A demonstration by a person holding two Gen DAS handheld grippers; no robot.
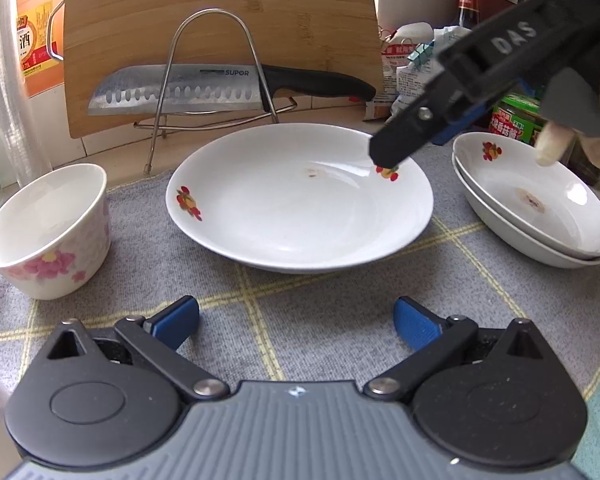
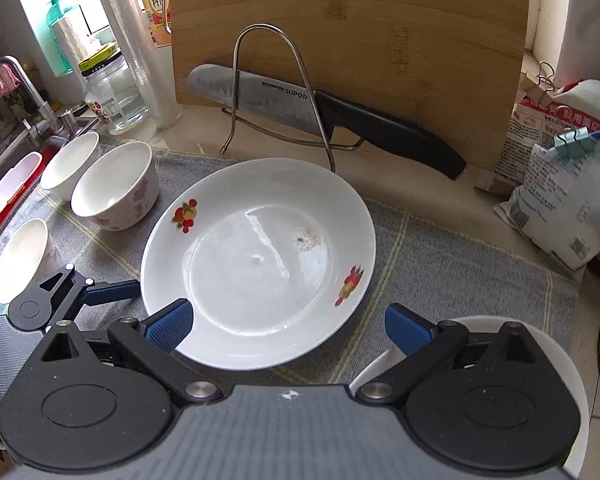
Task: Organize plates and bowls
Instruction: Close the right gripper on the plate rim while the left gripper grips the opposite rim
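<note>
Both wrist views look low and close across the desk (image 1: 320,320) toward 12 o'clock; both share the central plate (image 1: 300,200) (image 2: 260,264) and the knife (image 1: 180,92) (image 2: 284,104).

Two grippers, left gripper (image 1: 296,322) and right gripper (image 2: 288,326): black linkage arms, blue ribbed pads (image 1: 176,322), round silver screws, grey ribbed body with small white mark. White letters "DAS" on one black side.

left claw (image 1: 296,322): spread, empty | right claw (image 2: 288,330): spread, empty
</note>
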